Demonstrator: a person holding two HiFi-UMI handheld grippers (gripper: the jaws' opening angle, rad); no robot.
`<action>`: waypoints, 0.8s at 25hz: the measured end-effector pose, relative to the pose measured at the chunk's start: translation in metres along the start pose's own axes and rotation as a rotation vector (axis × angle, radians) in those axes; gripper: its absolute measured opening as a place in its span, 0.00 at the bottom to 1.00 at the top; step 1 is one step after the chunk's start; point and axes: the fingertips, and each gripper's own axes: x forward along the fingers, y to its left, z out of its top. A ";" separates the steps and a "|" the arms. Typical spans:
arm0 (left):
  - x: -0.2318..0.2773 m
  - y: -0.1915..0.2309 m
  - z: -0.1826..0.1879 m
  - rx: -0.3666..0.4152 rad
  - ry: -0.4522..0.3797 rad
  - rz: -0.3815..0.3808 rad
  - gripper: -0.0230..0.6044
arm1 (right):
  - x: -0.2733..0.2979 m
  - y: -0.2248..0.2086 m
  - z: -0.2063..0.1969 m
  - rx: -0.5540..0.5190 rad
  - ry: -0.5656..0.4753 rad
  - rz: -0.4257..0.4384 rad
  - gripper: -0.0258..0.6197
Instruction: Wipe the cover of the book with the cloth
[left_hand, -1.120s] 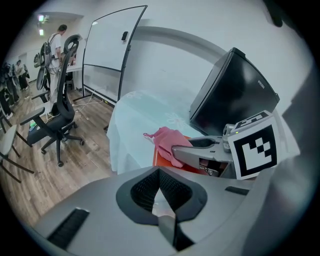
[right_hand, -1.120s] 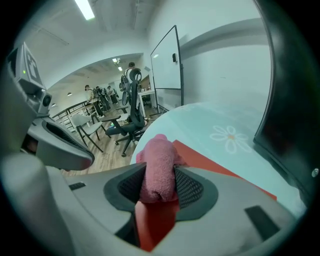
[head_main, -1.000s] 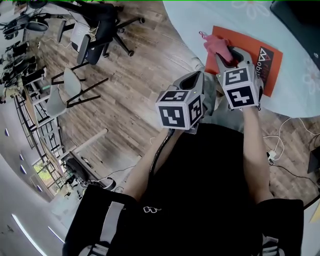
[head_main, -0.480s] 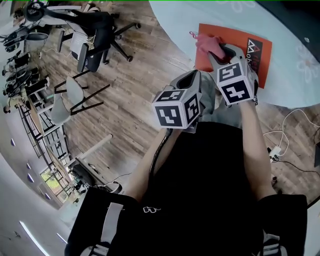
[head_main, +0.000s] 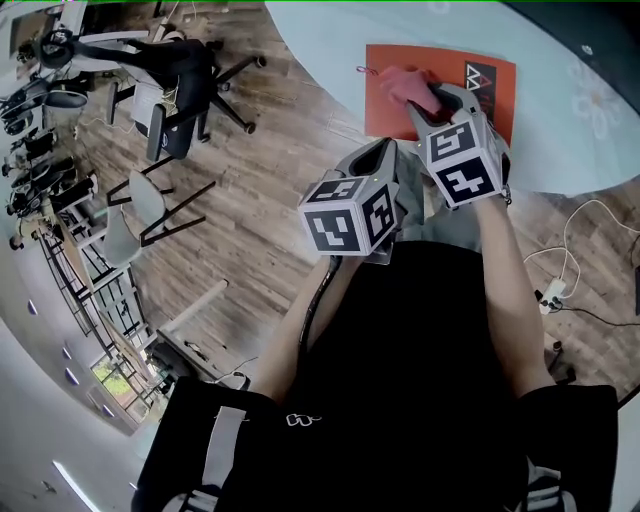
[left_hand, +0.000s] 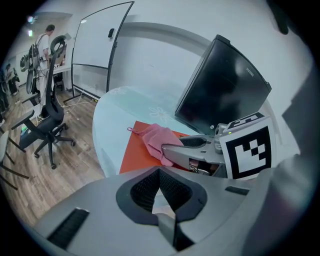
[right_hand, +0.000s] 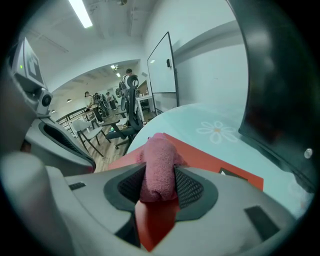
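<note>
At the desk's near edge, orange book lies flat, cover up. Right hand-held gripper clenched on the pink cloth, cloth resting on the cover. Left hand-held gripper closed with nothing in it, just off the desk edge, beside the right one. Dark monitor toward the far edge.

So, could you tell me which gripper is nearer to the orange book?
Right. The right gripper is over the book, fingers shut on the pink cloth resting on its cover. The left gripper hangs off its near corner, fingers together, touching nothing.
</note>
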 end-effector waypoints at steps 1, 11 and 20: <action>0.001 -0.003 -0.001 0.003 0.001 -0.004 0.05 | -0.002 -0.002 -0.002 0.005 -0.003 -0.004 0.30; 0.004 -0.021 -0.007 0.036 0.011 -0.035 0.05 | -0.018 -0.017 -0.016 0.039 -0.019 -0.045 0.30; 0.004 -0.041 -0.010 0.097 0.025 -0.068 0.05 | -0.035 -0.029 -0.028 0.091 -0.044 -0.093 0.30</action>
